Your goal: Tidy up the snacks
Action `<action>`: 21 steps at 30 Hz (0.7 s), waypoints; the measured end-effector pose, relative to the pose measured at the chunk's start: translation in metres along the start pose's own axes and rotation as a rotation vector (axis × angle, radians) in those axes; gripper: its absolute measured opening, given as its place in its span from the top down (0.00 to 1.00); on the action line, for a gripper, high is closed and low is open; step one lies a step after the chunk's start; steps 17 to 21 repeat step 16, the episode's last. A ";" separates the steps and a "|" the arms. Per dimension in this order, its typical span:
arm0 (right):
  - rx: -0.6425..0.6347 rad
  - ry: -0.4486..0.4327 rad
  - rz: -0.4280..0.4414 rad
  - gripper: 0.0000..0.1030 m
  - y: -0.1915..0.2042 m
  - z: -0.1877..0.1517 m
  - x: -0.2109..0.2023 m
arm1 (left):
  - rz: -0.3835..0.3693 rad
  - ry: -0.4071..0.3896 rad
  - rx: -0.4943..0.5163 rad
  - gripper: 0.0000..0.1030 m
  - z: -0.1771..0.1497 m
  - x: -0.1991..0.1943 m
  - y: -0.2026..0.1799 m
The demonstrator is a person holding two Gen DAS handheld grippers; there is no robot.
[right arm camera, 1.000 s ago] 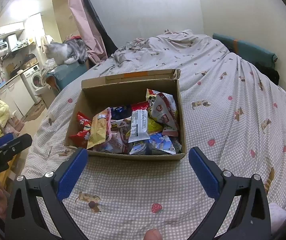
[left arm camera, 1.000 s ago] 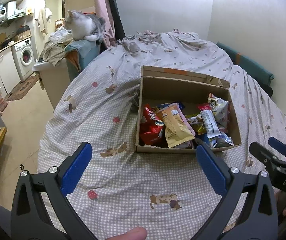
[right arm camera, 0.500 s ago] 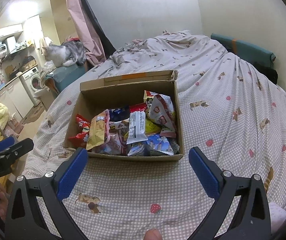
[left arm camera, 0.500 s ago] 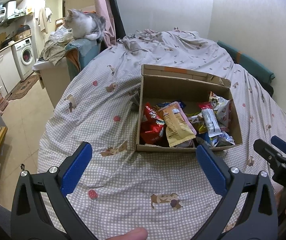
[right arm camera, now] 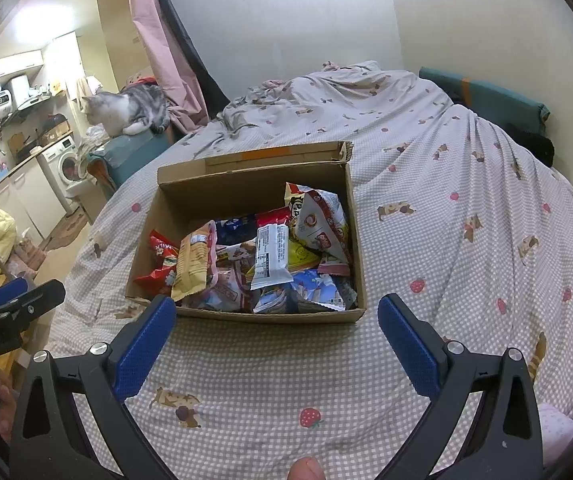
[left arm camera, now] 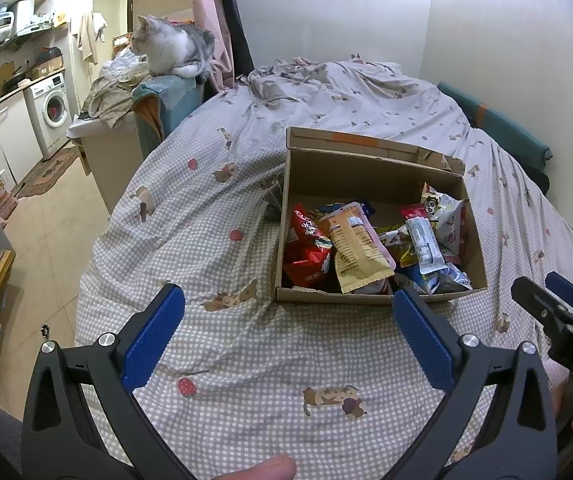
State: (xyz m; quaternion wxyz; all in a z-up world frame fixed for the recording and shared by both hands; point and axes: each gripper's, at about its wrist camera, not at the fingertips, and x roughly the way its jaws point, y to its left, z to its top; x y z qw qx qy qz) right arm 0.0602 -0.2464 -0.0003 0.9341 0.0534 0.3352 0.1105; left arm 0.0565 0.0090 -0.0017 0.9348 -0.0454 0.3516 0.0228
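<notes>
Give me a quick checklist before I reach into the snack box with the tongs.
1. Left tongs open, empty: ok.
2. Right tongs open, empty: ok.
3. Box open on top, flat on the bed: ok.
4. Snacks reachable: ok; white bar lies on top of the pile.
5. Path from tongs to box free: ok.
6. Cat off the bed, away from the box: ok.
</notes>
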 end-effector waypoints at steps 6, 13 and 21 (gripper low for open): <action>0.006 -0.002 0.002 0.00 0.000 0.000 0.000 | 0.002 0.003 0.001 0.00 -0.001 0.000 0.000; 0.007 0.000 0.004 0.00 -0.001 0.000 0.000 | -0.002 0.011 -0.001 0.00 -0.002 0.002 0.000; 0.005 0.000 0.003 0.00 0.000 0.000 0.000 | -0.001 0.013 -0.001 0.00 -0.002 0.002 0.000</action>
